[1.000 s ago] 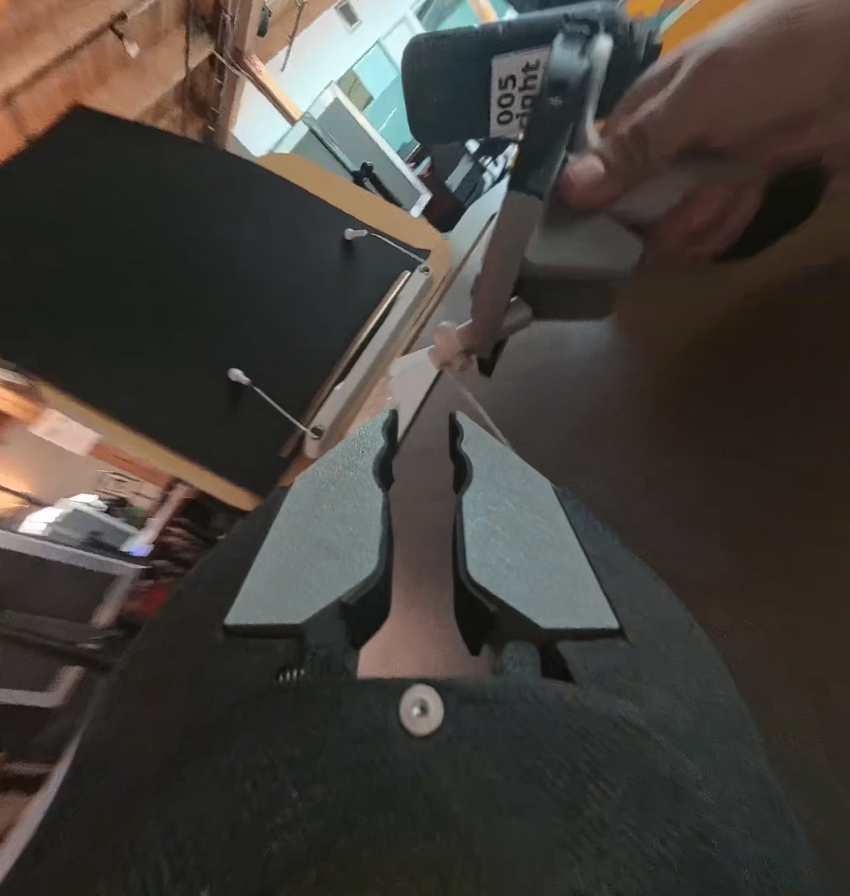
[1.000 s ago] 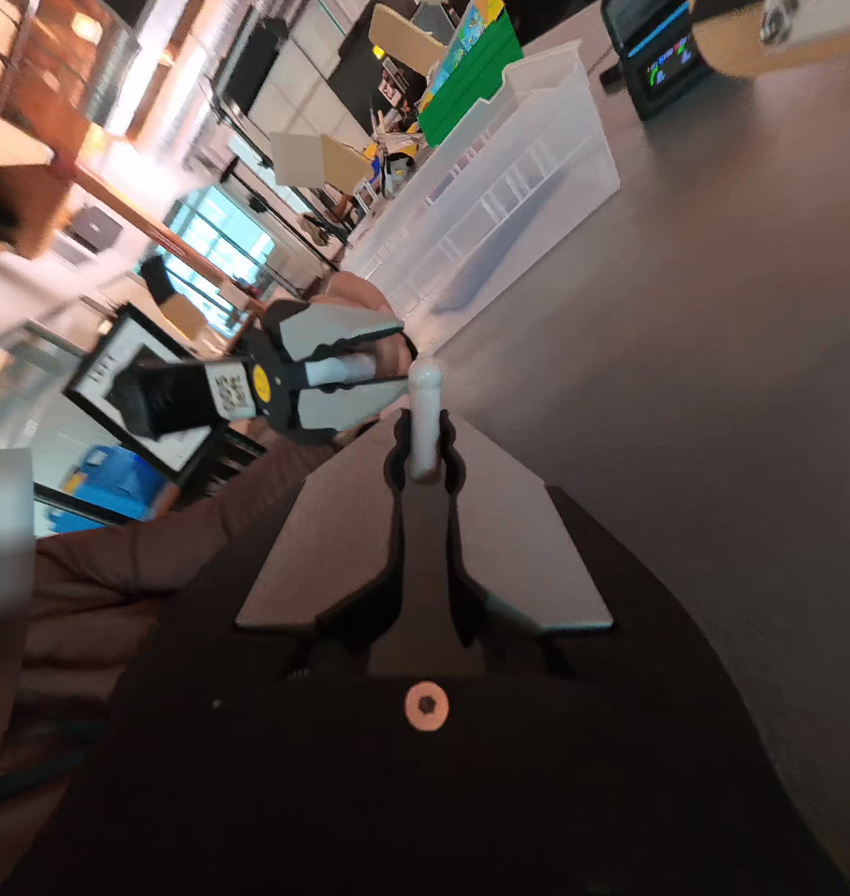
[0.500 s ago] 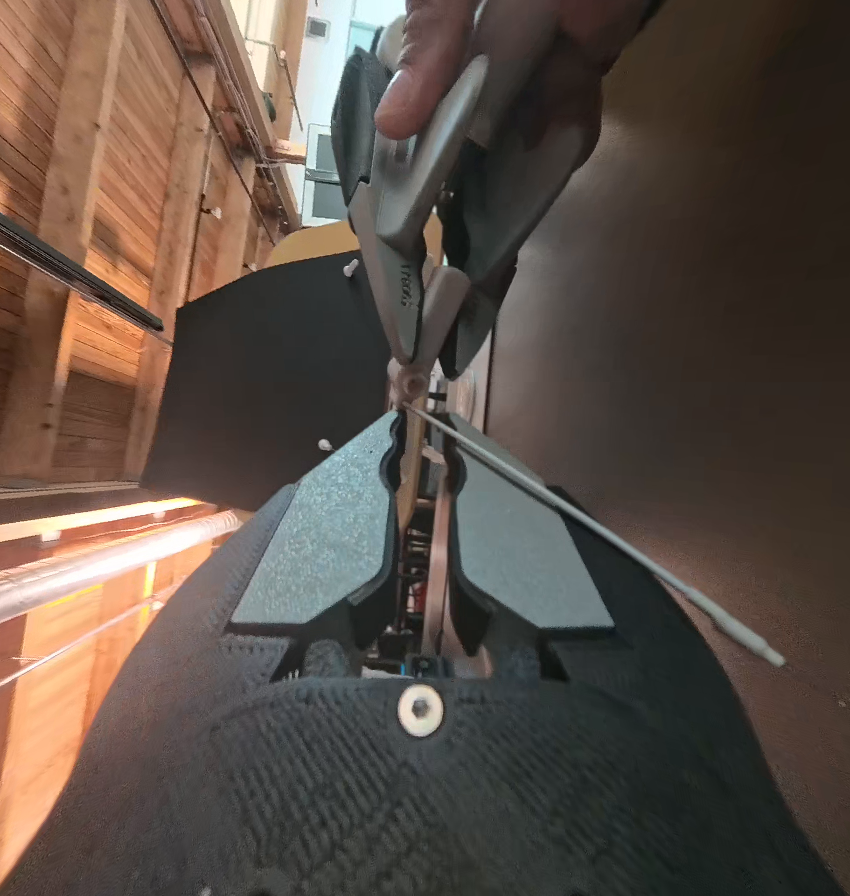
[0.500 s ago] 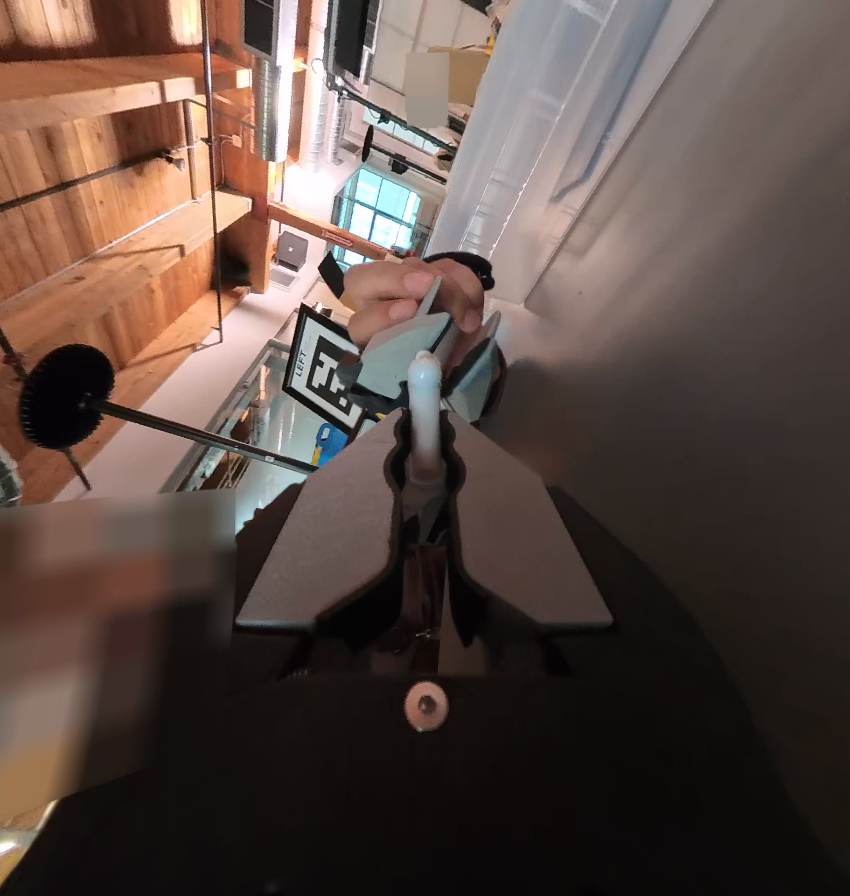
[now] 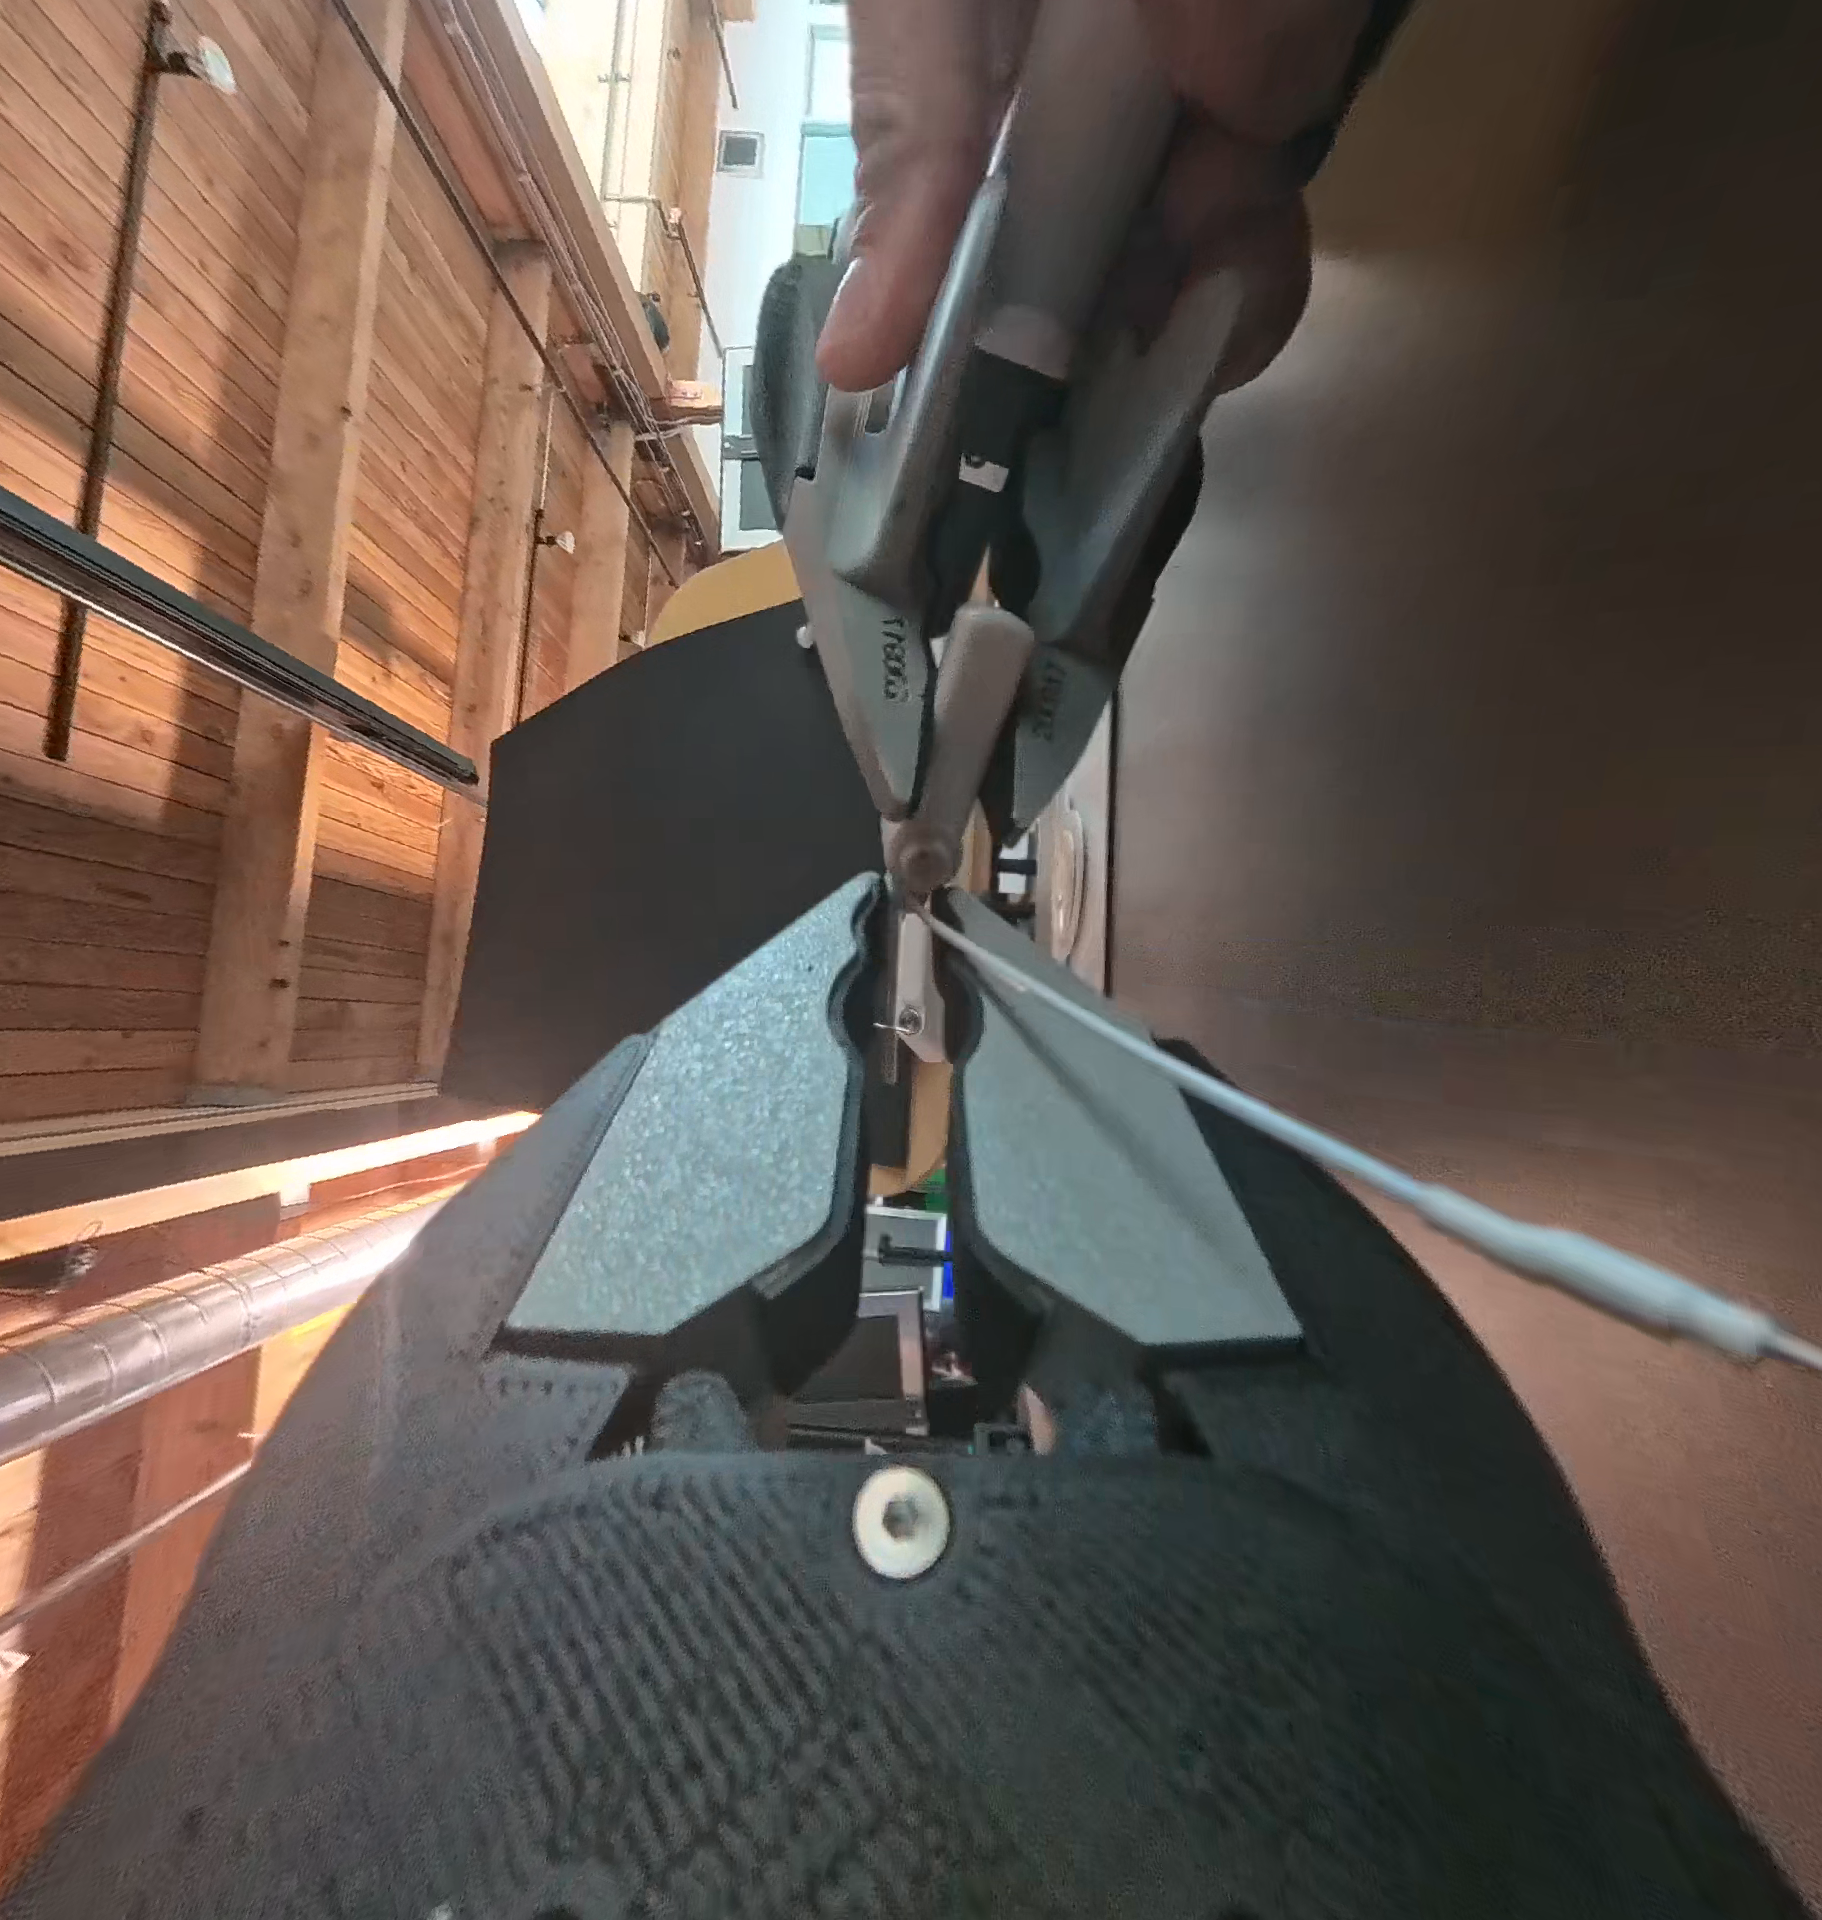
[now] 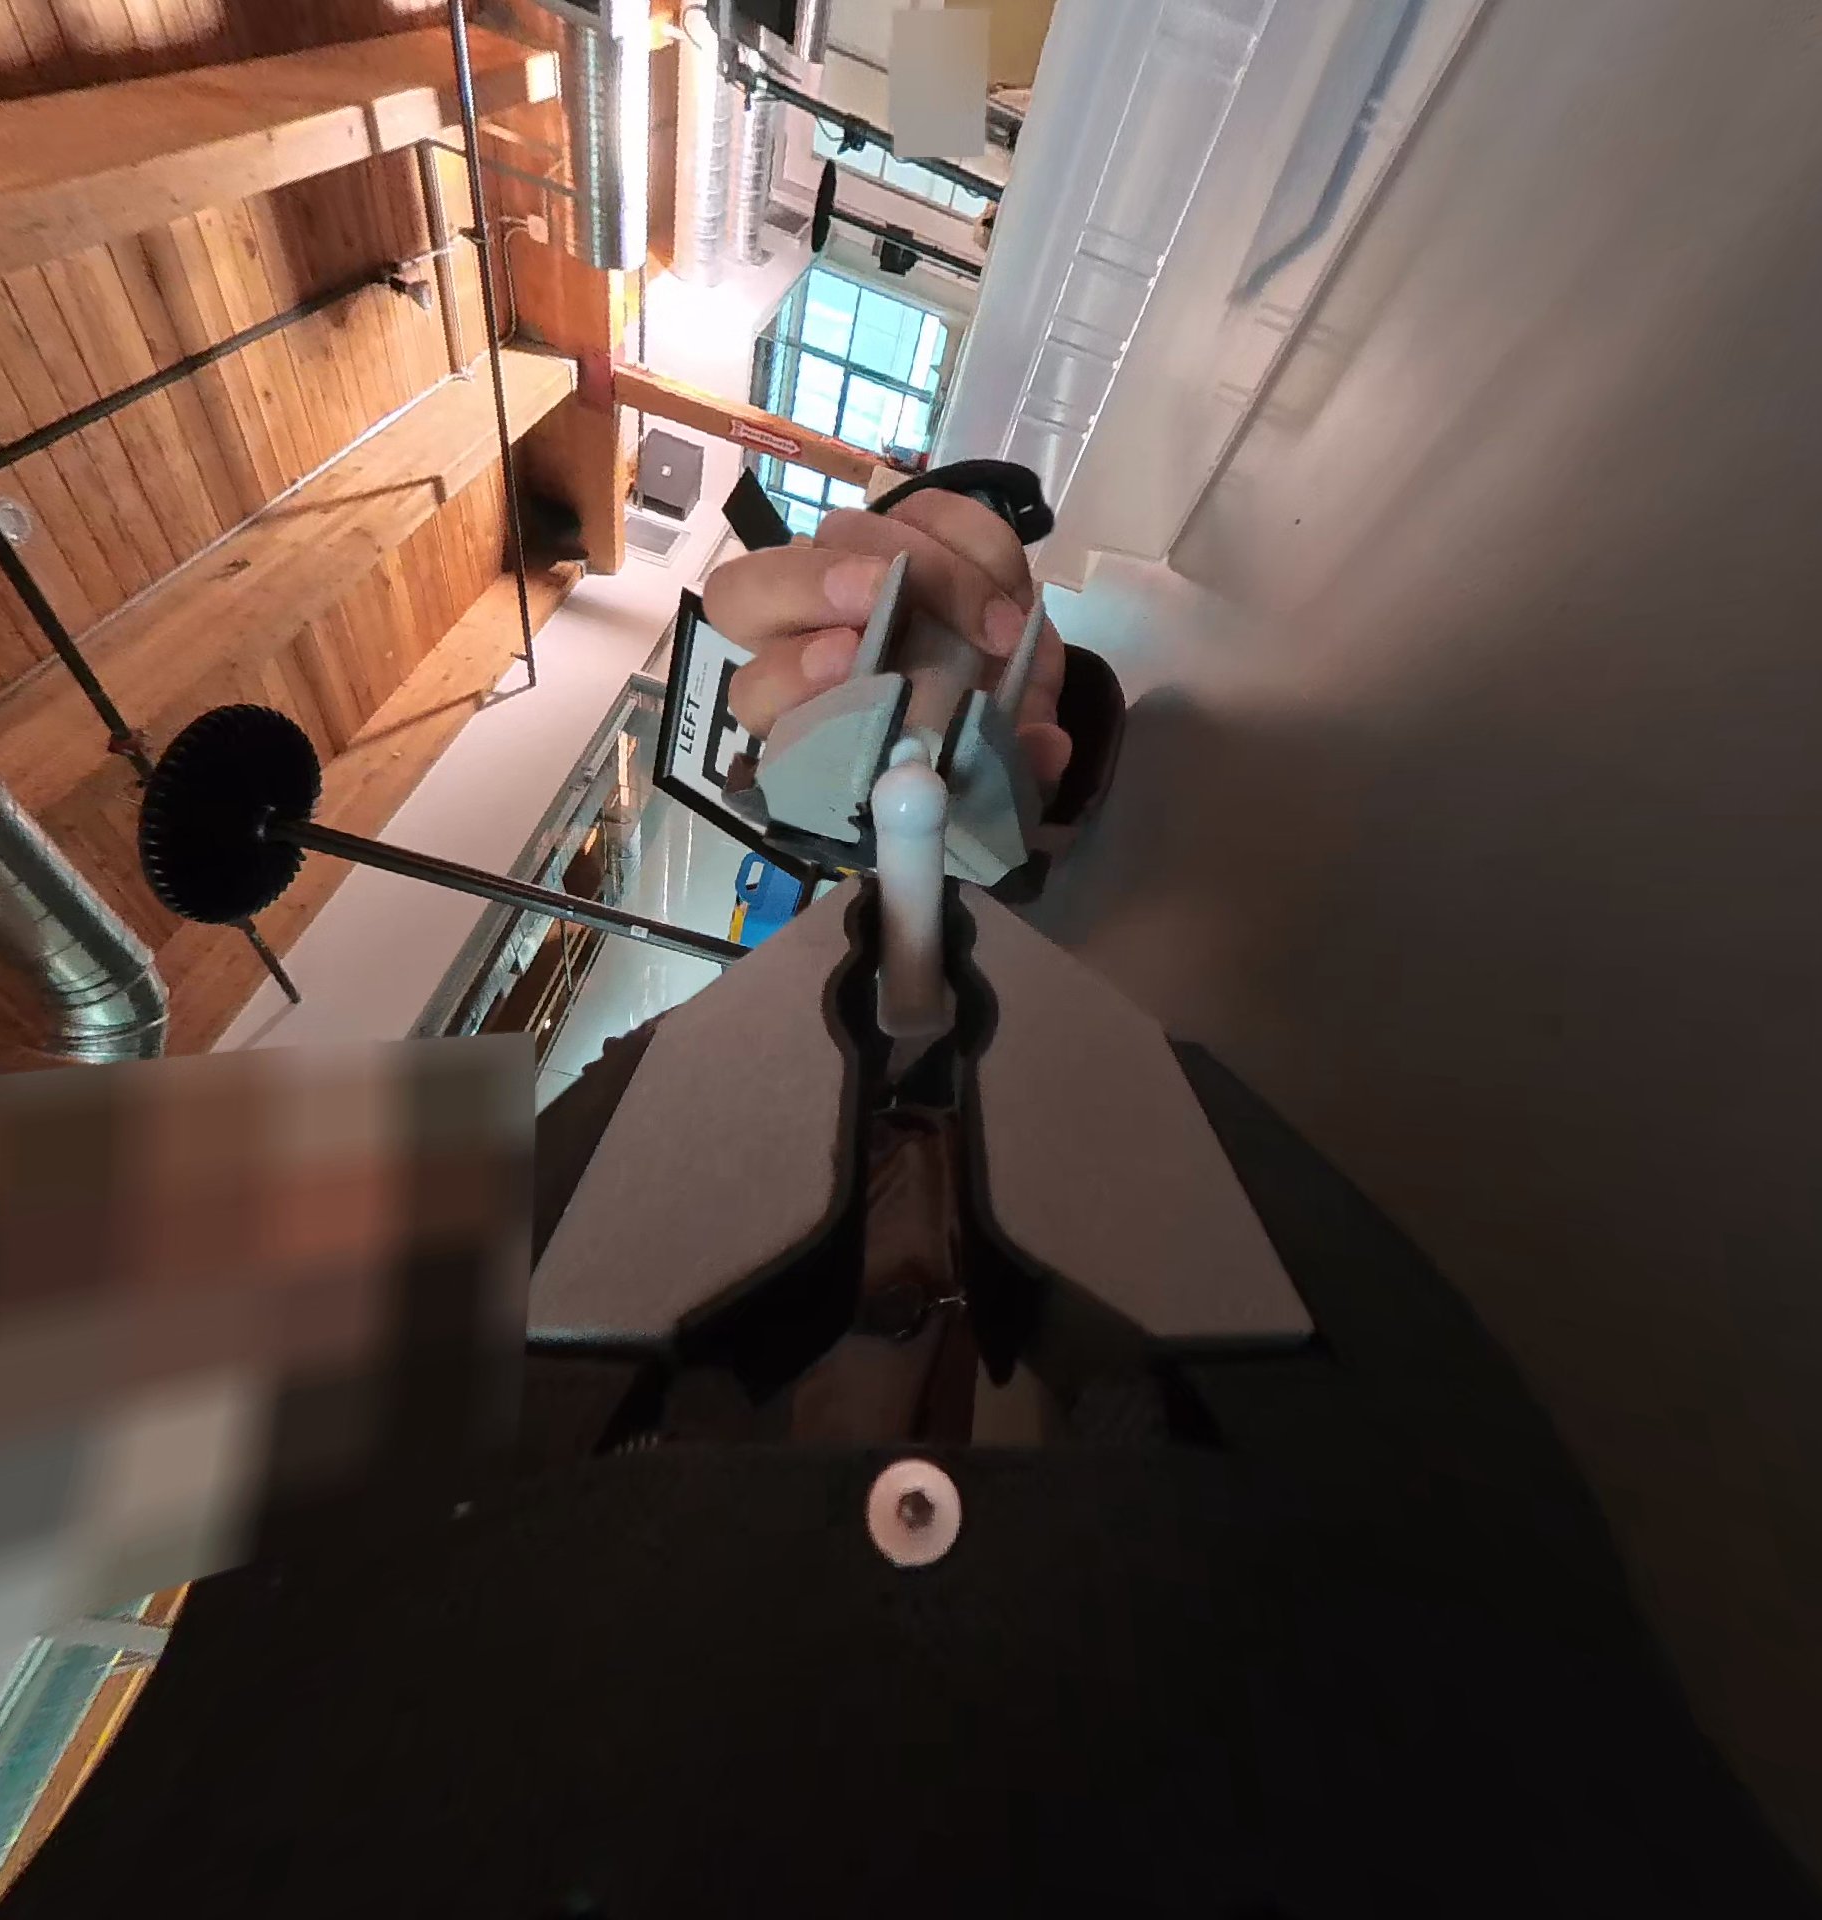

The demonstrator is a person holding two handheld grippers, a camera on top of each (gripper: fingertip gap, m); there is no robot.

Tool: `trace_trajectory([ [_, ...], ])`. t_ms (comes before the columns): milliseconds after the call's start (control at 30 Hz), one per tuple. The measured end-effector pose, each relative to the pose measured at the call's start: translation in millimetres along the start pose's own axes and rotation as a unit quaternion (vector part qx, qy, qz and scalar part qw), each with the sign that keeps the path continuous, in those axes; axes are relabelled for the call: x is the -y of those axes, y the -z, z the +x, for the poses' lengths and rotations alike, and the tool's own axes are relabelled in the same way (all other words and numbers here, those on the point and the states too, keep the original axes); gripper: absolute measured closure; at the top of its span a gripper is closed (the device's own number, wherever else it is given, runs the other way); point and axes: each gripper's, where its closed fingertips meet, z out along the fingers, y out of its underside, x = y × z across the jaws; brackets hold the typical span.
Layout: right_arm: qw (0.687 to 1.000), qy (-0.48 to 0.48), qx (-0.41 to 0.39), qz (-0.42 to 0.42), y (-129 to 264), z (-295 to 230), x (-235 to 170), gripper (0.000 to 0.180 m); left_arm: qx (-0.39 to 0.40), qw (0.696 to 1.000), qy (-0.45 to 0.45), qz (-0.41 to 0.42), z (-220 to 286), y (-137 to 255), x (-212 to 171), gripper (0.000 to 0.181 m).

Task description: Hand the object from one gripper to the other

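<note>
The right gripper [image 6: 912, 940] pinches the thin white plastic swab stick [image 6: 909, 894] by its bulbous end. The left gripper [image 5: 912, 899], tips nearly closed around the shaft, meets it tip-to-tip; release remains.

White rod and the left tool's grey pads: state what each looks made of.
White rod: smooth, slightly glossy white plastic at the rounded end gripped by the right tool; its thin length could be plastic or coated wire. Left tool pads: matte grey with speckled grain, probably rubber or textured plastic.
</note>
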Motion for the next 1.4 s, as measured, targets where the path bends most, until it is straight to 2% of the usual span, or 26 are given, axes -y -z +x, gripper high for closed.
trace_trajectory([
  [200, 1.000, -0.006, -0.007, -0.010, 1, 4, -4, 0.171, 0.010, 0.999, -0.042, 0.002, 3, 1, 3, 0.171],
  [367, 1.000, -0.012, 0.007, -0.019, 0, 2, -7, 0.171, 0.025, 0.999, -0.030, 0.007, -4, 3, 5, 0.162],
  [500, 0.999, -0.014, 0.008, -0.031, 0, 2, -11, 0.171, 0.029, 0.998, -0.057, 0.010, 0, 4, 9, 0.165],
  [567, 0.999, -0.011, 0.008, -0.041, 0, 2, -14, 0.171, 0.026, 0.997, -0.077, 0.017, 5, 6, 11, 0.177],
  [700, 0.998, -0.011, 0.001, -0.068, -4, 5, -22, 0.170, -0.001, 0.997, -0.075, 0.014, 10, 9, 12, 0.178],
  [767, 0.998, -0.005, 0.007, -0.057, -4, 3, -17, 0.170, -0.022, 0.999, -0.034, 0.002, 11, 8, 9, 0.178],
  [900, 0.999, 0.041, 0.016, -0.017, 0, -9, 0, 0.146, -0.069, 0.990, 0.120, 0.006, 11, 6, 6, 0.178],
  [1033, 0.991, 0.125, -0.012, 0.053, 11, -20, 27, 0.126, -0.097, 0.964, 0.247, 0.014, 9, 5, -2, 0.178],
  [1167, 0.967, 0.224, -0.036, 0.112, 23, -38, 46, 0.118, -0.132, 0.917, 0.377, 0.027, 8, 4, -10, 0.178],
  [1267, 0.944, 0.308, -0.036, 0.109, 18, -57, 42, 0.123, -0.156, 0.869, 0.467, 0.041, 4, 5, -11, 0.178],
  [1400, 0.918, 0.383, -0.070, 0.076, 2, -58, 33, 0.124, -0.189, 0.799, 0.567, 0.071, -1, 7, -7, 0.178],
])
